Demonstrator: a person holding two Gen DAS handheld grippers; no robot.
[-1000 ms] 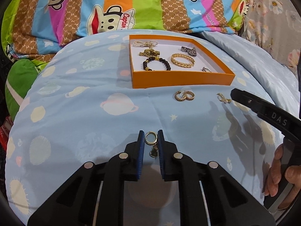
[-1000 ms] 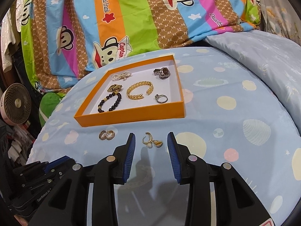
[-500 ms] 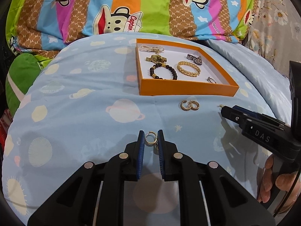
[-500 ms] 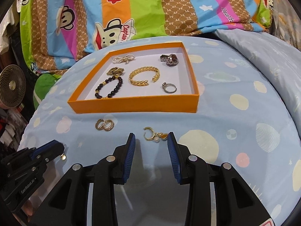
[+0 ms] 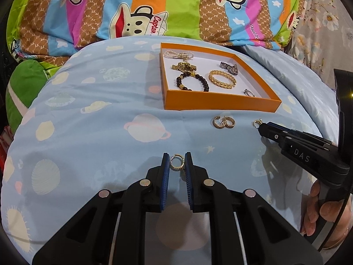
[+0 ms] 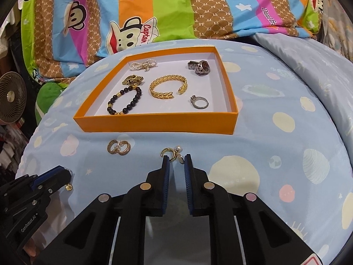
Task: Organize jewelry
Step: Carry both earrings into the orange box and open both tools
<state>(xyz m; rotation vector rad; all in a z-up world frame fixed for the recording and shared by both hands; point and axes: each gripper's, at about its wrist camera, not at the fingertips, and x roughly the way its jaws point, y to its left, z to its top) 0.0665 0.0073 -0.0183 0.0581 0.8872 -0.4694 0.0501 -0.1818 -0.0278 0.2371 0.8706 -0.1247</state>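
On the blue bedsheet stands an orange box [image 5: 220, 105] [image 6: 154, 123]. Inside it are a black bead bracelet [image 6: 124, 101], a gold bracelet [image 6: 167, 87], a silver ring [image 6: 199, 102], a watch [image 6: 199, 66] and a pearl bow [image 6: 143, 65]. My left gripper [image 5: 177, 162] is shut on a small gold hoop earring [image 5: 176, 163], held just above the sheet. In the right wrist view that gripper [image 6: 66, 176] shows at lower left. My right gripper [image 6: 176, 161] [image 5: 260, 128] has closed its jaws on a gold pearl earring [image 6: 173, 153] in front of the box. A pair of gold hoops [image 6: 119, 147] [image 5: 224, 122] lies loose beside it.
A striped monkey-print quilt [image 6: 154, 11] is piled behind the box. A small fan [image 6: 8, 97] and a green cushion [image 5: 24, 84] sit off the sheet's left side. A person's hand [image 5: 320, 209] grips the right tool's handle. The sheet falls away at the right.
The right gripper's jaws came together on the pearl earring after sliding in around it. The left gripper kept its hold on the hoop earring and barely moved.
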